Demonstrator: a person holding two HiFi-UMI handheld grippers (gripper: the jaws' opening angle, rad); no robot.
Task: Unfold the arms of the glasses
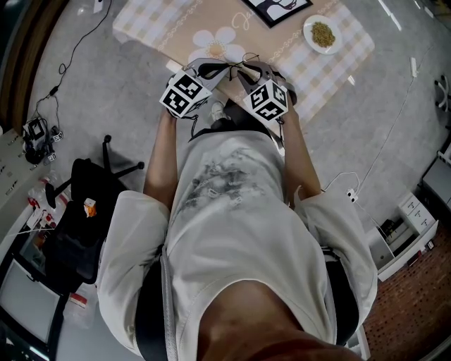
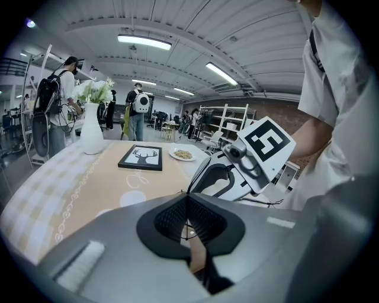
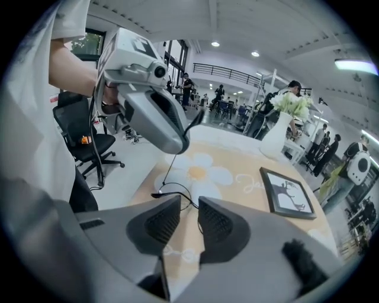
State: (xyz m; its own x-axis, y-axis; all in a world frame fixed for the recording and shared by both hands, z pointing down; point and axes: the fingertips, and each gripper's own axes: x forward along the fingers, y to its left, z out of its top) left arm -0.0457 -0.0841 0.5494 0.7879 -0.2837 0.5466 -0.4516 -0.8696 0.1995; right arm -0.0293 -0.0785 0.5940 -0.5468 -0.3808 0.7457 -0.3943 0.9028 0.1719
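Observation:
The thin wire-framed glasses point(image 1: 243, 60) hang just above the near edge of the table point(image 1: 176, 32), between my two grippers. My left gripper point(image 1: 213, 69) is shut on one thin arm of the glasses; in the left gripper view its pads point(image 2: 204, 220) meet with the wire between them. In the right gripper view the arm runs down from the left gripper's tip to the lenses point(image 3: 177, 193). My right gripper point(image 3: 189, 222) is open, its jaws standing apart just short of the frame with nothing pressed between them.
On the checked, flower-printed cloth lie a black picture frame point(image 1: 276, 8) and a white plate of food point(image 1: 323, 34). A white vase of flowers point(image 3: 277, 135) stands farther along the table. A black office chair point(image 1: 84, 211) stands at my left. People walk in the background.

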